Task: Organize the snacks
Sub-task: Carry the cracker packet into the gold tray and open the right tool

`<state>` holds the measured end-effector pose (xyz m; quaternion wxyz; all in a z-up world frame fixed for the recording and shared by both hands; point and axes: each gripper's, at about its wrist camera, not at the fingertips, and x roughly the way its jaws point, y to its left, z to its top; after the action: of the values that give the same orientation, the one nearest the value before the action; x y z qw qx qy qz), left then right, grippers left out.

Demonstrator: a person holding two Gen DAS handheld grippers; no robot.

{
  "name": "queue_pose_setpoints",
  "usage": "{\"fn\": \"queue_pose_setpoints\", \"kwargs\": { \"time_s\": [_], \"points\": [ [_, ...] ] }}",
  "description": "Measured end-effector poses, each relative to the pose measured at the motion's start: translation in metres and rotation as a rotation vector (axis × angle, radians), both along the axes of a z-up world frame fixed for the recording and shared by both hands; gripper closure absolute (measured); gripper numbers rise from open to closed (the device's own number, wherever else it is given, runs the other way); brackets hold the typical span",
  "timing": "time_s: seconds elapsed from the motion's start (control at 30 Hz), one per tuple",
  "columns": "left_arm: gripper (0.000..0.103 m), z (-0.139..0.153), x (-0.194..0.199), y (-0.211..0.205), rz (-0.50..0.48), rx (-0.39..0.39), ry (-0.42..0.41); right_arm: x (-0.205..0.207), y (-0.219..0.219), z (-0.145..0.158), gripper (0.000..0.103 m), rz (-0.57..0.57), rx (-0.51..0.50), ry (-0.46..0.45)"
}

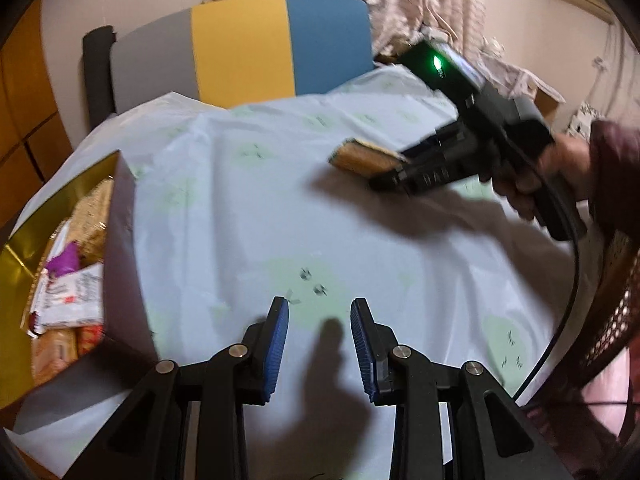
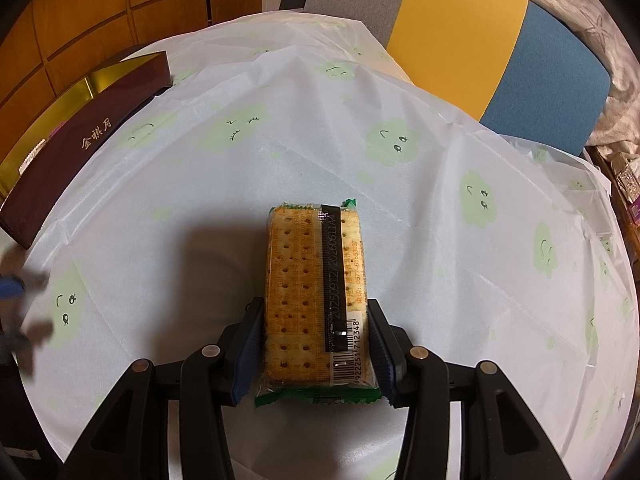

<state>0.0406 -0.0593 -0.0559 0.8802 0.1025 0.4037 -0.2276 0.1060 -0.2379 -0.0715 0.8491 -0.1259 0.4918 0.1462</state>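
Cracker pack (image 2: 314,296) is pinched between the right gripper (image 2: 316,344) jaws, one blue pad on each long side. Clear wrapper, green crimped ends, black strip with a date code and a barcode facing up. Pack is off the tabletop (image 2: 400,240), its shadow on the cloth left of it.

In the left wrist view the same pack (image 1: 366,156) sticks out ahead of the right gripper (image 1: 394,172), which the right hand (image 1: 536,176) holds by the handle; green LED is lit on the housing. Motion blur on that gripper.

Landmark = snack box (image 2: 80,136), dark maroon side with gold characters, gold inner lining, lid off. The pack is right of the box and well apart from it. Seen by the left wrist, the box (image 1: 120,248) already holds several wrapped snacks (image 1: 72,292): white, purple and orange wrappers, details blurred.

Left gripper (image 1: 319,336) sits just right of the box, near its front corner, jaws spread with nothing between them, low over the cloth. It shows as a blur at the left edge of the right wrist view.

Tabletop is covered by a white cloth (image 1: 280,208) with pale green cloud faces. Beyond the box, a chair back (image 1: 240,44) in grey, yellow and blue panels.
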Motion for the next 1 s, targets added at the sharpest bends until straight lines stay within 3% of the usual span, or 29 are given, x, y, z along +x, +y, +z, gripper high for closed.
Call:
{"fn": "queue_pose_setpoints", "kwargs": {
  "time_s": [0.13, 0.63, 1.0],
  "points": [
    [0.070, -0.013, -0.005, -0.001, -0.008, -0.013, -0.003, -0.002, -0.003, 0.000, 0.054, -0.011, 0.011, -0.003],
    [0.069, -0.017, -0.004, 0.017, 0.002, -0.136, -0.003, 0.000, 0.003, 0.000, 0.054, -0.061, -0.008, 0.011],
    [0.070, -0.019, -0.007, 0.024, -0.003, -0.190, -0.014, 0.010, 0.026, 0.003, 0.055, -0.205, -0.087, 0.045]
  ]
}}
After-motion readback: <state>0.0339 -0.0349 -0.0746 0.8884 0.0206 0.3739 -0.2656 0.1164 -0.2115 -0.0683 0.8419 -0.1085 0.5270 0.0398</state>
